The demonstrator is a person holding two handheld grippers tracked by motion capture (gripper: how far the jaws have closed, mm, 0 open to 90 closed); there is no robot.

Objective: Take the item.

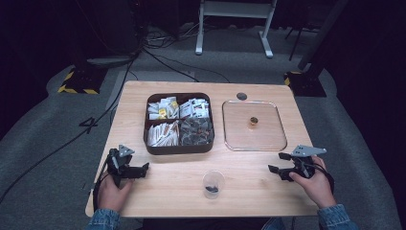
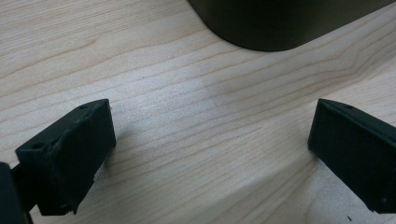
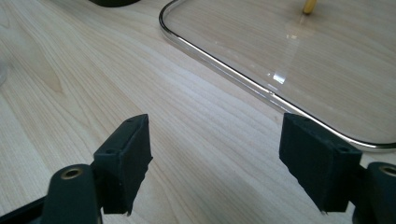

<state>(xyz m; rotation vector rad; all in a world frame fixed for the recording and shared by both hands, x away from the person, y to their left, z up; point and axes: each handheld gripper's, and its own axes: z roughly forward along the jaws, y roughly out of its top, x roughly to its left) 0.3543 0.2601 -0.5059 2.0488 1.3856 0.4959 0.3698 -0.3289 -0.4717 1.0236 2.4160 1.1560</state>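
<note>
A dark box (image 1: 179,148) with four compartments of packets sits mid-table. To its right lies a clear glass tray (image 1: 253,149) with a small gold piece (image 1: 253,120) on it. A small clear cup (image 1: 213,184) holding something dark stands near the front edge. My left gripper (image 1: 142,169) rests at the front left, open and empty; in the left gripper view its jaws (image 2: 212,126) stand wide over bare wood, the box's corner (image 2: 271,23) ahead. My right gripper (image 1: 276,162) is open at the front right, its jaws (image 3: 215,140) just short of the tray's rim (image 3: 224,70), with the gold piece (image 3: 309,6) farther off.
The wooden table (image 1: 143,201) has a round grey grommet (image 1: 242,96) near its far edge. Beyond it, cables run across the grey floor and a white stand (image 1: 234,28) is at the back. Yellow-black striped bases (image 1: 76,86) flank the table's far corners.
</note>
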